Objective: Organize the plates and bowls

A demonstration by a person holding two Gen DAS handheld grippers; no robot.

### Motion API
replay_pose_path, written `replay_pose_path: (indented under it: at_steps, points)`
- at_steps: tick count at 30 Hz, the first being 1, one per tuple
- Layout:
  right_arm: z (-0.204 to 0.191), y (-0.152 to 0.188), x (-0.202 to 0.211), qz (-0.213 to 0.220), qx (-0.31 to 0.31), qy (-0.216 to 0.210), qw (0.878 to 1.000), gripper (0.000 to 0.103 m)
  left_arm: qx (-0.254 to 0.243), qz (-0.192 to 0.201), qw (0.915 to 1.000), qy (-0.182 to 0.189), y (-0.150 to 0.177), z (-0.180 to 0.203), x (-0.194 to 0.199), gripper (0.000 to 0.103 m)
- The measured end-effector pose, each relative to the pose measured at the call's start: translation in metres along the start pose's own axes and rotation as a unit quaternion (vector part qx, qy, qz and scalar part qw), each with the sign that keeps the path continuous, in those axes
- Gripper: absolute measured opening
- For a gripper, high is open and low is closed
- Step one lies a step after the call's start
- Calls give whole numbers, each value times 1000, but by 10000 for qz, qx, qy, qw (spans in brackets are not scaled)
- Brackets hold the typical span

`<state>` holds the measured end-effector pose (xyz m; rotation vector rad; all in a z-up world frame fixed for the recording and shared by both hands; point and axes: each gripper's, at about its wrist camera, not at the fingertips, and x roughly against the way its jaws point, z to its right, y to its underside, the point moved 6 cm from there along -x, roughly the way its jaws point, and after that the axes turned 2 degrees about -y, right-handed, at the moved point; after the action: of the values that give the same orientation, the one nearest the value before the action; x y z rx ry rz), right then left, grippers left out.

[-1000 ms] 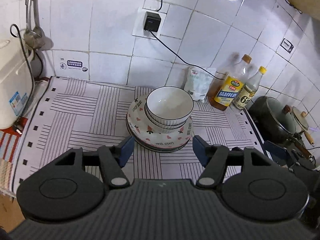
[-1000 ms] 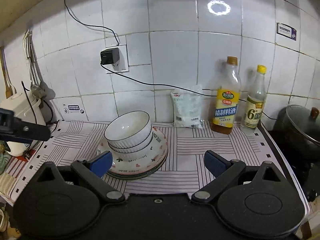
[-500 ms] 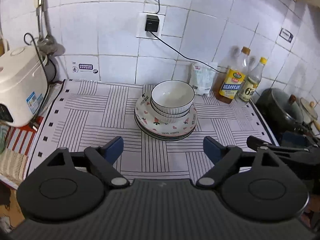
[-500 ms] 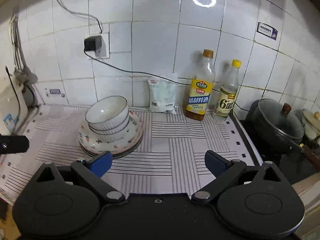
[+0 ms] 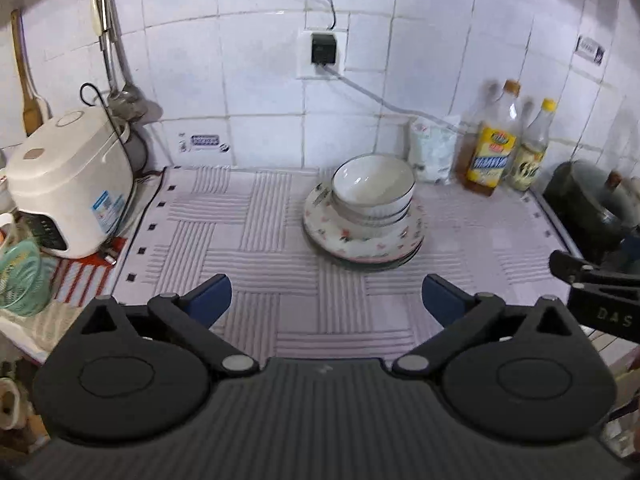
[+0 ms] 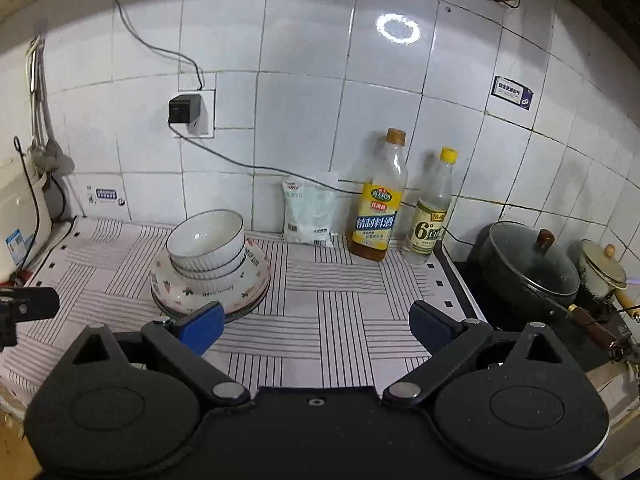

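Left gripper [image 5: 326, 298] just opened wide, empty

White tile wall [image 6: 304, 128] w/ a plug socket [image 6: 196, 112], ring light shine [image 6: 398, 28] up top, striped cloth [image 5: 280, 240] on counter.

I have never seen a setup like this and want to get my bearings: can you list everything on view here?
white ribbed bowls: two, nested, on the plates
flowered white plates: a stack, count unclear, on the striped mat
white rice cooker: one, left end
white bag: one, against the tiles
yellow-capped bottles: two, right of the bag
dark lidded pot: one, right
black wall plug: one, in the socket
left tongs: blue pads, just opened wide, empty
right tongs: blue pads, open, empty
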<state>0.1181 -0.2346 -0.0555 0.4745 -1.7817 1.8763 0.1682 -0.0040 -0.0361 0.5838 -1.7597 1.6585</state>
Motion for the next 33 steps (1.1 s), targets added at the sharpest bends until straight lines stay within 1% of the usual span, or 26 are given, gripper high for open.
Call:
replay_pose_path:
  at_steps: [3,6,9,14,24,28,33]
  points:
    - [0,4,1,-55,-26,-52,10000,100,-16,-49,10000,58,4,0,0,103]
    - [0,8,2,-156,-39,-99,9998,100,-17,-50,10000,11,8,0,2,103]
    - [0,11,3,-241,-62,-28,9997,100,-141,-32,9999,-66,11,1,5,103]
    - [1,18,10,-326,-152,-60,9993,100,-221,-44,9997,-48,17,6,13,103]
    - [0,28,20,-431,-219,-142,9987,100,-221,-50,9997,9,30,13,27,103]
    - [-2,31,19,-475,-241,-201,9984,100,-274,-36,9996,-48,33,14,29,103]
    - [0,37,19,-396,-433,-306,9978,100,-411,74,9991,-70,35,19,31,103]
